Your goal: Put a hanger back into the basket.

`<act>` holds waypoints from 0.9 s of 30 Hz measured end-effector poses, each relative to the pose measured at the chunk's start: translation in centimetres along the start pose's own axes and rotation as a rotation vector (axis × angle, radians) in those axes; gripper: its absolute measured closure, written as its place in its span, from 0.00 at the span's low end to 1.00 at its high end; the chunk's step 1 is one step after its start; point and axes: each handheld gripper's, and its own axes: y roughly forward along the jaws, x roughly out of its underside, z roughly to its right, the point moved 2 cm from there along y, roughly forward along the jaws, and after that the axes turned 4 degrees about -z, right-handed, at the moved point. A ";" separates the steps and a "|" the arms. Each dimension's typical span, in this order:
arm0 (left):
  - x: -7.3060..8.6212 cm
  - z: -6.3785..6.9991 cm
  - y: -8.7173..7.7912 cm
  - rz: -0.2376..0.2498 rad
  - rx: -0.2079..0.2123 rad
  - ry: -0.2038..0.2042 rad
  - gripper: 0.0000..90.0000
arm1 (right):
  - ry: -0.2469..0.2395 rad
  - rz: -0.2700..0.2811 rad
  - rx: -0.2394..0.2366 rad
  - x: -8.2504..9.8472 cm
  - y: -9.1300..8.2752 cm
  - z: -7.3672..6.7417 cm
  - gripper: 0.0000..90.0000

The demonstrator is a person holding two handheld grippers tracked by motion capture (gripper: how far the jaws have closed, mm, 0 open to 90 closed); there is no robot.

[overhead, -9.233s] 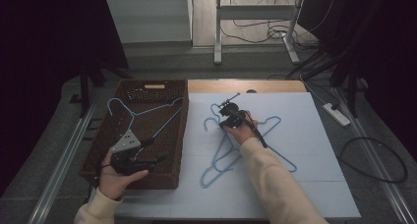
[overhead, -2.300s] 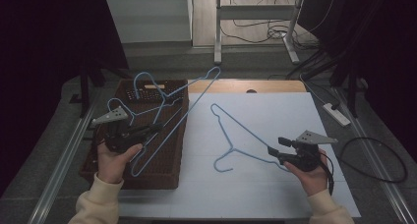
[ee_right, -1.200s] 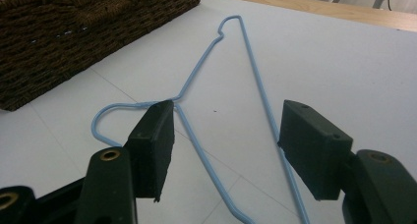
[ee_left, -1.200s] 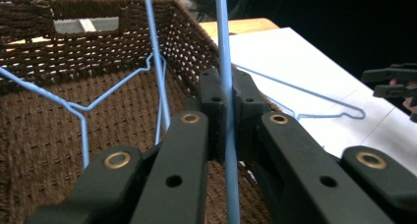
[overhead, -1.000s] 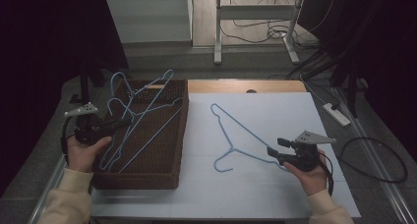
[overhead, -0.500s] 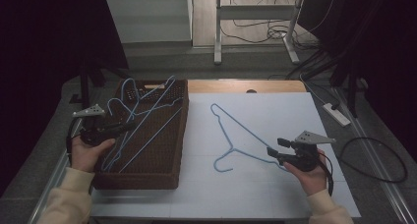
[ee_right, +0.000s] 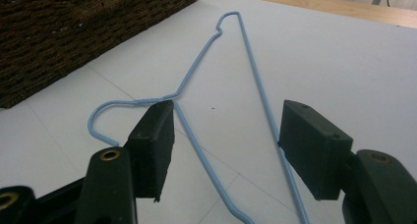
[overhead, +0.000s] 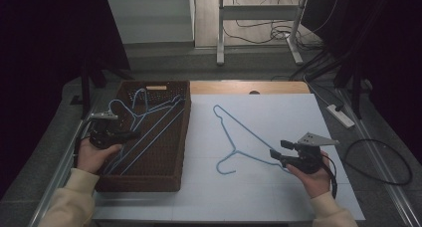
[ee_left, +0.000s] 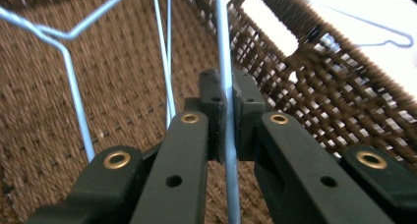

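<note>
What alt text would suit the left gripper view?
The left gripper is clamped shut on the wire of a light blue hanger, held over the brown wicker basket. Another blue hanger lies on the white table beyond.

A wicker basket (overhead: 174, 137) sits on the left part of the table (overhead: 278, 197), and hangers in the basket (overhead: 149, 118) lie along it from near to far. To its right a single hanger (overhead: 238, 137) lies flat on the table, hook toward the near side. The left gripper (overhead: 130, 135) is over the basket's near left corner, the right gripper (overhead: 275, 153) at the single hanger's near right end.
</note>
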 end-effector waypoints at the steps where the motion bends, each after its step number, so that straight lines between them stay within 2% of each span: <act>1: 0.0 -0.1 0.2 -0.012 0.000 -0.007 0.95 | 0.000 -0.001 0.001 0.0 0.0 0.0 0.43; 5: 0.1 -0.6 0.8 -0.052 -0.026 -0.038 0.95 | -0.002 -0.004 0.005 0.0 0.0 0.0 0.43; 12: 0.3 -1.4 1.2 -0.112 -0.169 -0.115 0.94 | -0.003 -0.007 0.004 0.1 0.1 0.0 0.43; 17: 0.2 -1.6 1.3 -0.131 -0.246 -0.123 0.92 | -0.004 -0.009 0.004 0.1 0.1 0.0 0.43; 19: 0.1 -1.6 1.2 -0.120 -0.282 -0.128 0.83 | -0.006 -0.011 0.005 0.1 0.1 0.0 0.43; 21: -0.1 -1.5 0.9 -0.102 -0.336 -0.116 0.74 | -0.007 -0.011 0.005 0.1 0.1 0.0 0.43; 22: -0.2 -1.3 0.7 -0.082 -0.349 -0.107 0.69 | -0.007 -0.012 0.006 0.1 0.1 0.0 0.43; 25: -0.5 -0.6 0.1 -0.036 -0.359 -0.084 0.56 | -0.006 -0.012 0.006 0.1 0.1 0.0 0.43; 27: -0.8 0.3 -0.7 0.013 -0.345 -0.044 0.50 | -0.005 -0.012 0.006 0.1 0.1 0.0 0.43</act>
